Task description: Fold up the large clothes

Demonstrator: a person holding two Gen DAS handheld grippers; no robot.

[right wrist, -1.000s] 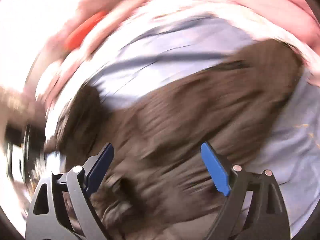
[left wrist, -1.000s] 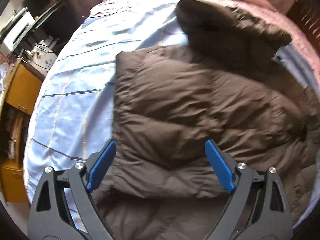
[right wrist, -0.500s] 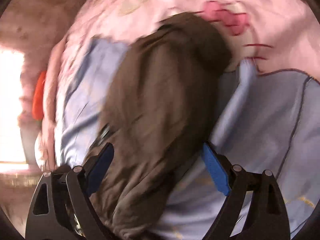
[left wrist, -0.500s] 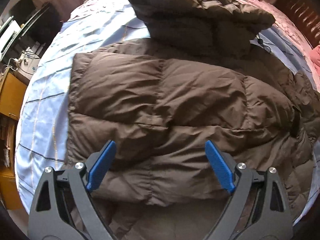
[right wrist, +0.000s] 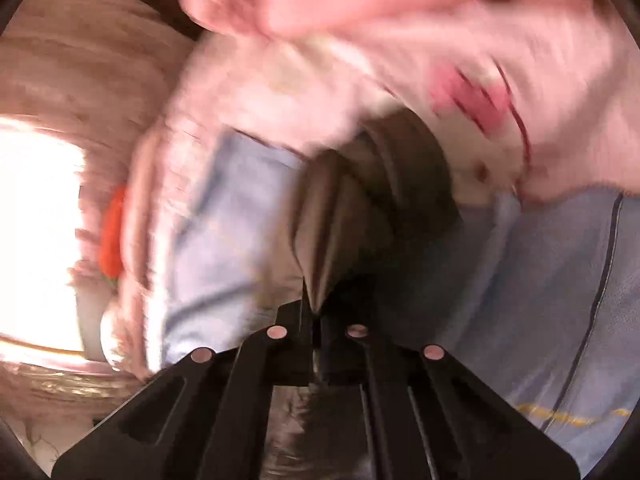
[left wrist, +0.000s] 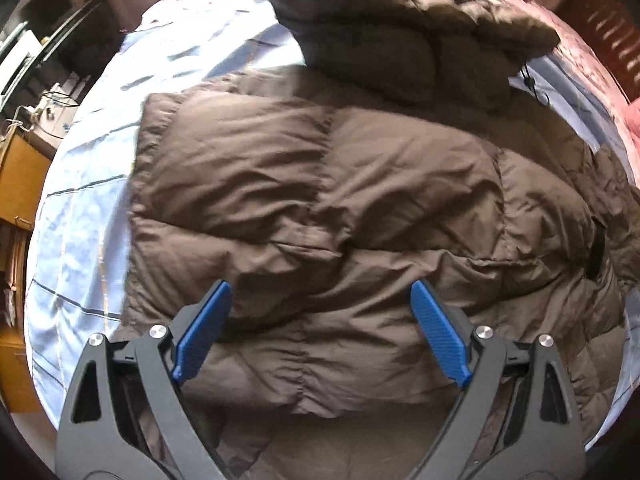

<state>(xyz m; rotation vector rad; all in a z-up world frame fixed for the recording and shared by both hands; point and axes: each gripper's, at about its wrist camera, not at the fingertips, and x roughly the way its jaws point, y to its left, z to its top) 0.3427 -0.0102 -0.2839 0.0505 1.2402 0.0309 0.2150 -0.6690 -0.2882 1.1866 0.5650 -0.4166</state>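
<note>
Two blue pads (left wrist: pixel 202 332) spread wide on the left gripper (left wrist: pixel 320 334), nothing between them — poised above the near part of a brown puffer jacket (left wrist: pixel 360 200). Quilted panels laid flat across a pale blue sheet (left wrist: pixel 80 216), one sleeve or hood portion bunched at the far side, a thin black drawcord (left wrist: pixel 532 80) trailing from it to the right. Beyond the sheet at far left, a yellow wooden cabinet (left wrist: pixel 20 176) and cluttered shelves; pink bedding (left wrist: pixel 580 64) along the far right edge.

Pinched tight on the right gripper (right wrist: pixel 314 316), black fingers (right wrist: pixel 296 320) closed on a fold of the same brown jacket, fabric rising from the clamp in a narrow pleated ridge toward the far side. Much motion blur in this view. Pale blue sheet to the left and right of the ridge, dark stripe lines running across the right part. Farther out — a pink blanket (right wrist: pixel 440 40) with a darker pink print, an orange object (right wrist: pixel 112 236) at the left, its kind impossible to tell, and a very bright patch of light at far left.
</note>
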